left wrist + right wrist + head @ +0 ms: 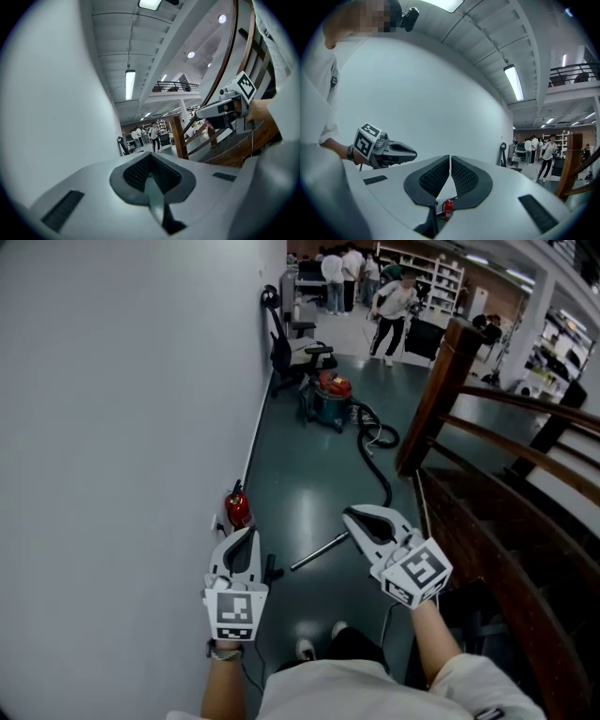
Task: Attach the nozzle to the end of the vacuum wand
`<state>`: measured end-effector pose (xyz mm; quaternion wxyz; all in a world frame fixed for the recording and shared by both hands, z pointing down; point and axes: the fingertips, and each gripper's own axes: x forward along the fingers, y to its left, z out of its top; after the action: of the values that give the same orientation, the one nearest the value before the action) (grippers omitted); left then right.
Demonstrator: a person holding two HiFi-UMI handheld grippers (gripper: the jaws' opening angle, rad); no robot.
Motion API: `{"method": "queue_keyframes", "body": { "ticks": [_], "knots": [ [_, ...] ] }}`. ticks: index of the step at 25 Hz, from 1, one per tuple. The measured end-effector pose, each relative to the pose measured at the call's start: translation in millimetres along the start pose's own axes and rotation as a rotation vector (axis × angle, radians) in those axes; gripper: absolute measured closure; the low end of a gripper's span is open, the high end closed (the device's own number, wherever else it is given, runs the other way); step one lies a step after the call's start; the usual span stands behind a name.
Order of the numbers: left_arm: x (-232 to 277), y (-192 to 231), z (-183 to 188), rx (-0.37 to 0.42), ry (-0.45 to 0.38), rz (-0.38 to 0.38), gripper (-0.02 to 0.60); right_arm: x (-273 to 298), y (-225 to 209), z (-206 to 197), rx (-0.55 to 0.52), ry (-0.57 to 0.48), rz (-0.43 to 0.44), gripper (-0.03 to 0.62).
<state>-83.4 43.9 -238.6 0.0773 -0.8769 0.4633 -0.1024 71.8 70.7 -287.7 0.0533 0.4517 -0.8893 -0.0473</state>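
Observation:
A silver vacuum wand [319, 552] lies on the dark floor between my two grippers. A black hose [378, 465] runs from it back to the red and teal vacuum cleaner [328, 397]. A small dark piece [273, 570] lies beside the wand's near end; I cannot tell what it is. My left gripper [247, 534] is held up near the white wall, shut and empty. My right gripper [352, 515] is level with it, also shut with nothing between its pads. Each gripper view shows the other gripper, the right gripper [220, 110] and the left gripper [391, 152].
A red fire extinguisher [237, 507] stands at the foot of the white wall [122, 427]. A wooden stair rail [441, 390] and steps close off the right side. Office chairs [295, 348] and several people [394, 306] are at the far end.

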Motion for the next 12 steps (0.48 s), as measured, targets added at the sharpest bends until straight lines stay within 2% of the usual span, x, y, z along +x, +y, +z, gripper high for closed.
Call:
{"method": "queue_keyframes", "body": {
  "ticks": [5,12],
  "knots": [
    [17,7,-12,-0.007,0.028,0.014,0.581,18,-17,-14,-0.016,0.021,0.033,0.565],
    [53,28,-34,-0.036,0.069,0.079,0.581,59,-55,-39,-0.006,0.044,0.090,0.564]
  ]
}}
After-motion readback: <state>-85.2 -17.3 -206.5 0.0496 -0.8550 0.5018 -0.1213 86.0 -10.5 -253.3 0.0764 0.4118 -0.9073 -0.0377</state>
